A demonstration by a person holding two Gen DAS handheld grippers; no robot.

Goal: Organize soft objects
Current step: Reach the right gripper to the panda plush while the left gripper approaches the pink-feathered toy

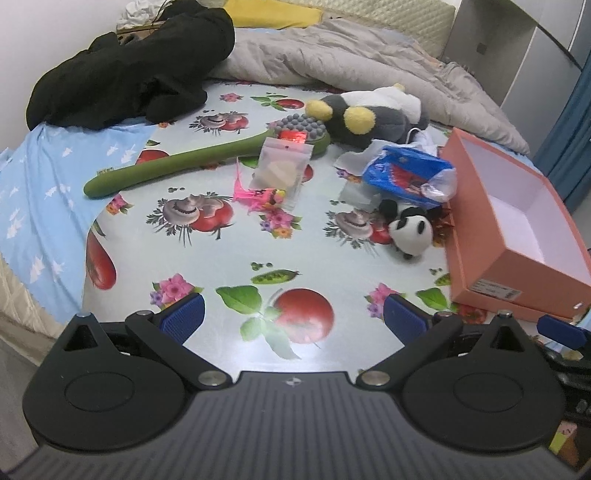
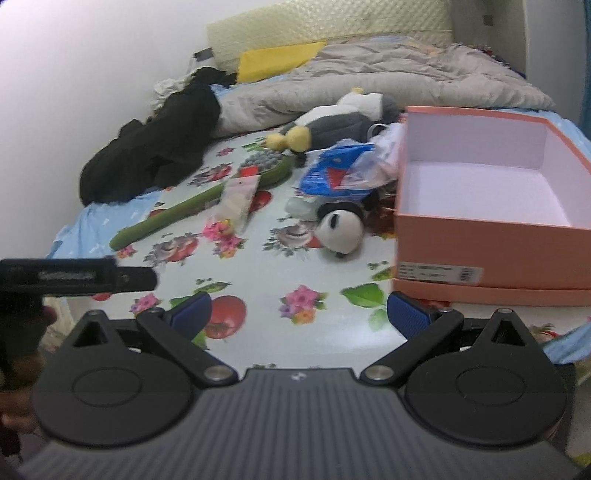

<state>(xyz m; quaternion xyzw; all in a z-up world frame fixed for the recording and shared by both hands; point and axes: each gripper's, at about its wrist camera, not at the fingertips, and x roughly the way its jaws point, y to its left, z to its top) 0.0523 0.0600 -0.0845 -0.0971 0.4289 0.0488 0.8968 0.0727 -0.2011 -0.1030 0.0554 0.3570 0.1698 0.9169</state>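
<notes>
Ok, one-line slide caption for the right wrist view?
Open right gripper faces a panda plush beside an empty pink box on the cluttered bed.

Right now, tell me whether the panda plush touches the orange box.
Apart. The right wrist view shows patterned cloth and dark clutter between the panda plush and the orange box.

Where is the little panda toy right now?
The panda toy lies on the fruit-print cloth, right of centre in the left wrist view, just beside the open pink box and below the blue plastic bag.

Home bedroom: crumpled grey quilt (image 1: 332,48) and yellow pillow (image 1: 273,14) lying at 12 o'clock, padded headboard (image 2: 332,22) standing behind.
</notes>
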